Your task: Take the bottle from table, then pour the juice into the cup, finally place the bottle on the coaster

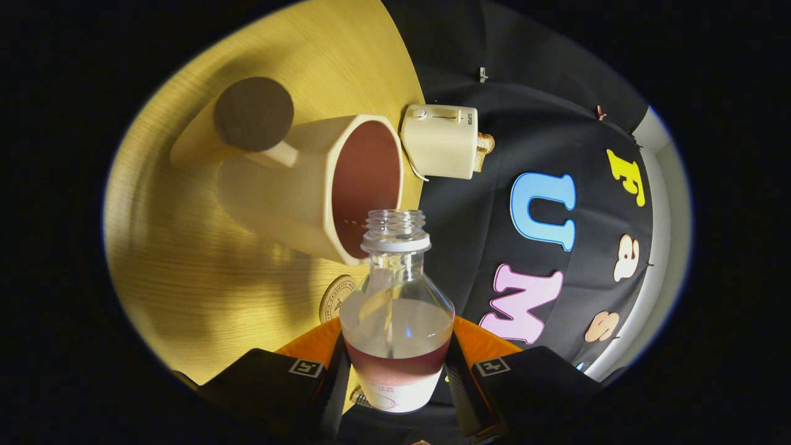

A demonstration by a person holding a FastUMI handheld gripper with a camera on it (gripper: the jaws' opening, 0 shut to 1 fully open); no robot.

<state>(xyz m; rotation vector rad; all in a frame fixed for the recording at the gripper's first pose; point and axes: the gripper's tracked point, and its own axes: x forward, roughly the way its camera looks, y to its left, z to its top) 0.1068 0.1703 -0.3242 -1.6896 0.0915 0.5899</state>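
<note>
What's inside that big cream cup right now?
The cup holds reddish-brown juice, seen through its mouth beyond the open bottle. The liquid covers the bottom, so depth is unclear. The gripper is shut on the bottle, which keeps some juice.

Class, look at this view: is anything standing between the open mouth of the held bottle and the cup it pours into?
Nothing visible. The gripper is shut on the clear plastic bottle, and its uncapped mouth sits right at the rim of the cream cup, with no object between.
</note>
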